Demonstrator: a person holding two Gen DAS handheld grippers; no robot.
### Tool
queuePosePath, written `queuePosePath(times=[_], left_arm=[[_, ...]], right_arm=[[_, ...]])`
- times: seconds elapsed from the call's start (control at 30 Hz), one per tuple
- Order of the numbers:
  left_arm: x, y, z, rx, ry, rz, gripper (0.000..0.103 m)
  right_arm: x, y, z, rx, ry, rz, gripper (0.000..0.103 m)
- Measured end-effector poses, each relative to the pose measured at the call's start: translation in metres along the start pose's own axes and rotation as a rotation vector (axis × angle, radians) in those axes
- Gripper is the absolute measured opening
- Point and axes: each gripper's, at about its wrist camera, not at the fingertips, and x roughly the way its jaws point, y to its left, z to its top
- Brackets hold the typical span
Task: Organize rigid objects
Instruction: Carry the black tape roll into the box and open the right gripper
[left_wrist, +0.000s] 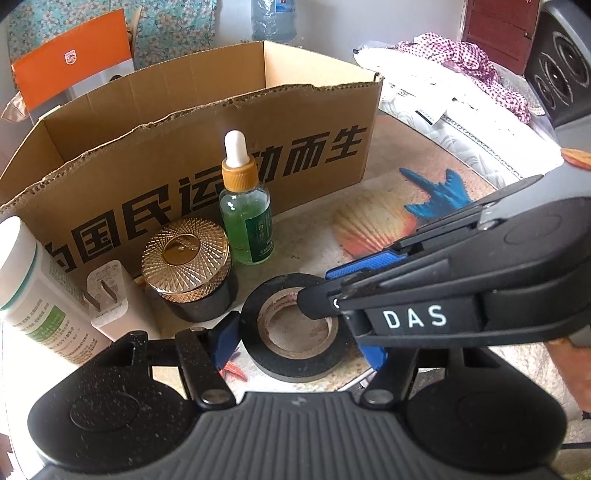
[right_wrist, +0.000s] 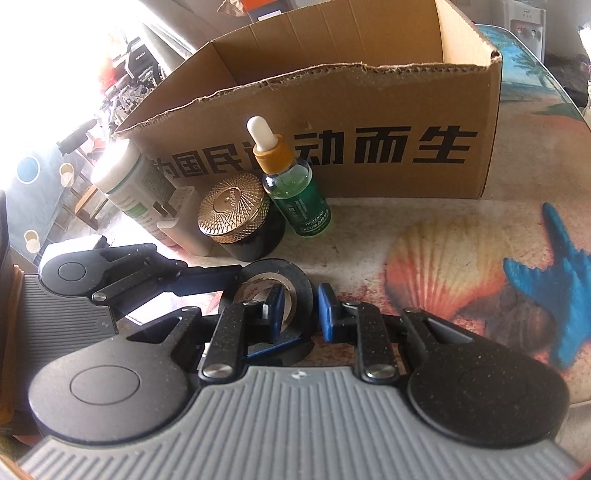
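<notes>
My right gripper (left_wrist: 332, 291) covers part of the tape roll (left_wrist: 295, 332), and the white bottle (left_wrist: 22, 280) runs off the frame's left edge.

Left claw (left_wrist: 299, 332) spread wide, right claw (right_wrist: 301, 312) parted, fingers crossing low

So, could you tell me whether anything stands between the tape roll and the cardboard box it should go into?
Yes. The dropper bottle and gold-lidded jar stand between the black tape roll and the cardboard box, whose front wall also rises there. The right gripper straddles the roll's rim.
</notes>
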Motion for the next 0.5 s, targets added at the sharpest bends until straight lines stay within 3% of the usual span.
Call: queuePosePath(times=[0.5], left_arm=[[-0.020, -0.006, 0.000, 0.008, -0.040, 0.007, 0.068]], right_arm=[[-0.017, 0.006, -0.003, -0.010, -0.029, -0.009, 0.019]])
